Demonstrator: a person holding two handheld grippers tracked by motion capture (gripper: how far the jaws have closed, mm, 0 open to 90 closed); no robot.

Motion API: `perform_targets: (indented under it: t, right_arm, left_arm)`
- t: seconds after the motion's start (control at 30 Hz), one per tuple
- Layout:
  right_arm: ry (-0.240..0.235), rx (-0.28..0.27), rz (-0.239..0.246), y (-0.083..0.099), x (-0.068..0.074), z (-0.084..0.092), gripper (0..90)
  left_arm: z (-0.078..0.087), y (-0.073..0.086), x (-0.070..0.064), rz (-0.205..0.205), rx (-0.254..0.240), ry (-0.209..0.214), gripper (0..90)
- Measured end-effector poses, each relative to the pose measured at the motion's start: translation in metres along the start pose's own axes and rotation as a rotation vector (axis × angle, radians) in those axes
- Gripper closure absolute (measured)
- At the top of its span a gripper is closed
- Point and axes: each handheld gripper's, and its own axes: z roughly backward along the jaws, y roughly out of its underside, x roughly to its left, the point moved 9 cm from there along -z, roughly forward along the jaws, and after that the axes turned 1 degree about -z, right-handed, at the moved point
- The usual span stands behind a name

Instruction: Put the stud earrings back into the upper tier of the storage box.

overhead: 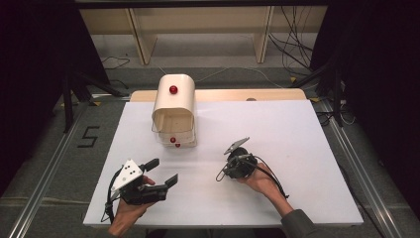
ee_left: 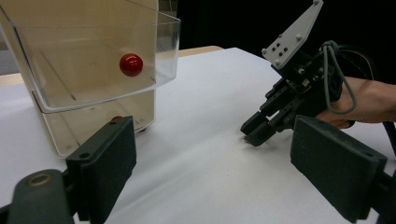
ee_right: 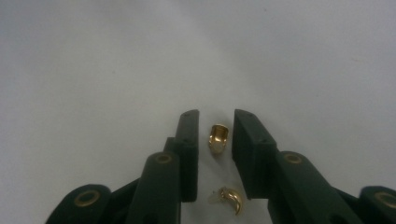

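Observation:
Two small gold ear-cuff-like pieces lie on the white table. In the right gripper view one gold piece (ee_right: 218, 138) sits between the fingers of my right gripper (ee_right: 216, 126), which stands narrowly open around it with thin gaps on both sides. The second gold piece (ee_right: 231, 198) lies nearer the camera. The high view shows my right gripper (overhead: 220, 175) tipped down onto the table right of centre. At the front left, my left gripper (overhead: 163, 171) is wide open and holds nothing. A beige mini chest (overhead: 173, 104) has its clear drawer (ee_left: 93, 60) with a red knob (ee_left: 130, 64) pulled out.
The white table (overhead: 297, 148) stands on a grey floor with metal rails (overhead: 49, 158) at both sides. A second red knob (overhead: 173, 89) sits on the chest's rounded top. Wooden shelving (overhead: 198, 29) and cables lie beyond the table's far edge.

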Motion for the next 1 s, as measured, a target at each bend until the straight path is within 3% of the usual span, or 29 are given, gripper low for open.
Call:
perform_targets:
  t: [0.03, 0.17, 0.47, 0.63, 1.0]
  right_arm:
    - [0.012, 0.01, 0.02, 0.001, 0.0, -0.003, 75.3]
    - [0.023, 0.018, 0.016, 0.001, 0.0, -0.002, 80.9]
    - [0.018, 0.011, 0.029, 0.0, -0.001, -0.001, 84.1]
    - [0.01, -0.024, 0.007, -0.005, -0.003, 0.008, 84.1]
    - [-0.004, -0.117, 0.017, -0.023, -0.003, 0.031, 84.2]
  left_arm:
    - [0.0, 0.0, 0.0, 0.001, -0.001, 0.0, 14.0]
    - [0.0, 0.0, 0.0, 0.0, 0.004, 0.002, 14.3]
    - [0.0, 0.0, -0.001, 0.001, 0.001, 0.004, 14.5]
    - [0.0, 0.0, -0.001, 0.001, 0.003, 0.004, 14.5]
    - [0.0, 0.0, 0.0, 0.002, 0.001, -0.001, 14.5]
